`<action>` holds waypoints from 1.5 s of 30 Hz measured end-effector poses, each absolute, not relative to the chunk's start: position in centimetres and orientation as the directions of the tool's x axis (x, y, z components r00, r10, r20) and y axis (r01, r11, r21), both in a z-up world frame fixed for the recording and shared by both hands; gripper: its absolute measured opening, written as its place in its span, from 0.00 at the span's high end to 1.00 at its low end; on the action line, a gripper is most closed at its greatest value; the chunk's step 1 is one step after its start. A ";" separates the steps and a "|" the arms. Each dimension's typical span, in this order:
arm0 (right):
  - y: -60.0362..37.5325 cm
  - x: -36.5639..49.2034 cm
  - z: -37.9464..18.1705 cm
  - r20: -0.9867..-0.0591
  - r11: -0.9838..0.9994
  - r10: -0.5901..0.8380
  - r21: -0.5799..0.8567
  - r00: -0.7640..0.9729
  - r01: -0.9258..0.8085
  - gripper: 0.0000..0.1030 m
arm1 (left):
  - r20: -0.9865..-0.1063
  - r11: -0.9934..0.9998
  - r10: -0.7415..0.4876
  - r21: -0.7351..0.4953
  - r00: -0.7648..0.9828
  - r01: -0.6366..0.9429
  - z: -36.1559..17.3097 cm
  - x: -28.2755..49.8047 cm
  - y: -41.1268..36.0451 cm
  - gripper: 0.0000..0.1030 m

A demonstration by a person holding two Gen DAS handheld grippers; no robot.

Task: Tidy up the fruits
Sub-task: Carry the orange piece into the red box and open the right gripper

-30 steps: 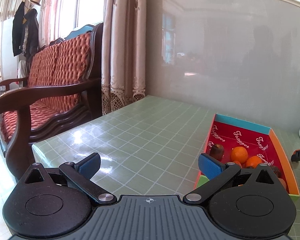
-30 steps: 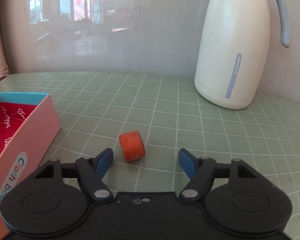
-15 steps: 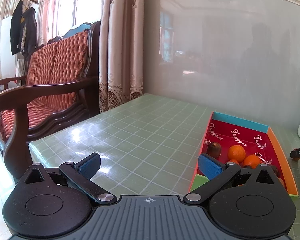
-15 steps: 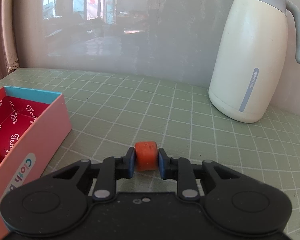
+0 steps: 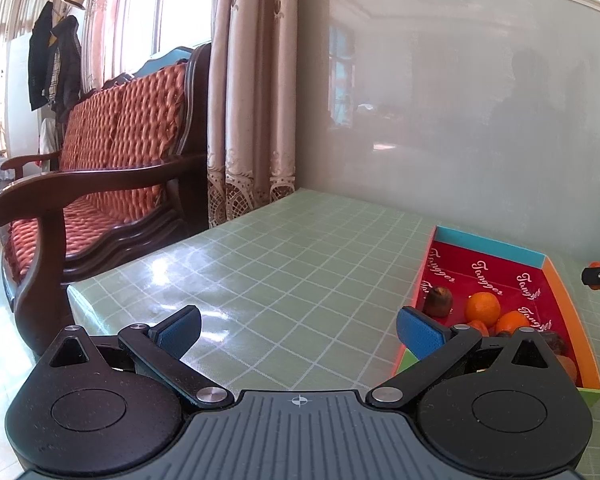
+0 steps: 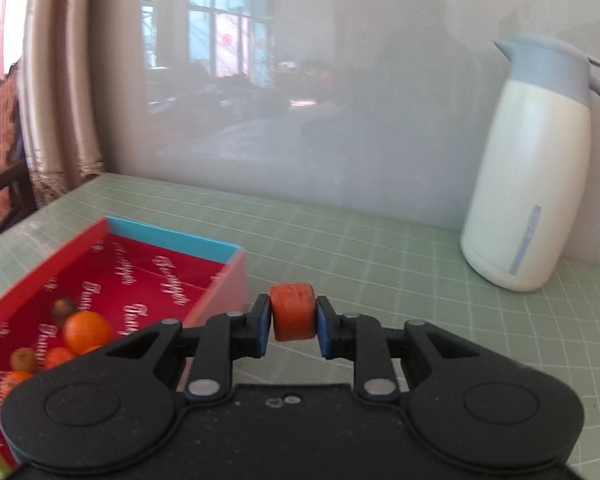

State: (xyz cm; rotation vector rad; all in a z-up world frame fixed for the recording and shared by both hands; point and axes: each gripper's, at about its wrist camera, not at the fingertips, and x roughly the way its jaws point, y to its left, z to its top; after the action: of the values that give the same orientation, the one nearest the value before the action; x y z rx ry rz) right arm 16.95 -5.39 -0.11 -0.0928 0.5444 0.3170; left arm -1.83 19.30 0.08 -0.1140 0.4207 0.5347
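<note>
One orange fruit piece [image 6: 293, 312] now clamped in right gripper [image 6: 293, 318] jaws & lifted off counter [image 6: 380, 264], next to fruit box [image 6: 140, 264]; left gripper [image 5: 298, 330] jaws open, idle.

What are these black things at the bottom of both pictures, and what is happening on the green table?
They are hand-held grippers: a person holds one in each hand, and a small camera on each looks forward along its two blue-padded fingers. So each picture is taken from one gripper.

In the left-hand view, the left gripper is open and holds nothing. Beyond it is the green checked table, with a sofa and a curtain behind.

In the right-hand view, the right gripper is shut on a small orange piece of fruit, held above the table. To its left is a shallow box with a red inside, holding oranges and some darker fruits. A white jug stands on the right.

The task is to organize the fruits, so the held piece probably goes into the box.
</note>
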 end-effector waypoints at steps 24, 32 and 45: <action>4.6 15.5 -1.3 -0.578 0.850 0.354 -0.130 0.735 -0.511 0.78 | -0.424 0.845 0.491 0.020 0.761 -0.534 -0.3 -2.7 20.6 0.00; 4.6 15.9 -1.7 -0.600 0.850 0.329 -0.149 0.730 -0.506 0.73 | -0.432 0.845 0.486 0.012 0.759 -0.534 -0.5 -2.7 20.7 0.00; 4.3 15.0 -0.7 -0.560 0.857 0.317 -0.177 0.766 -0.485 0.21 | -0.436 0.860 0.466 0.018 0.770 -0.510 -0.5 -2.0 19.7 0.00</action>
State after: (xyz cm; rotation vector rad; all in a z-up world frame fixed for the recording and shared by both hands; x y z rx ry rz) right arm 15.02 4.35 -0.71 -0.3233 0.5438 0.4438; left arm -1.98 19.66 -0.48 -0.1035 0.4446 0.5297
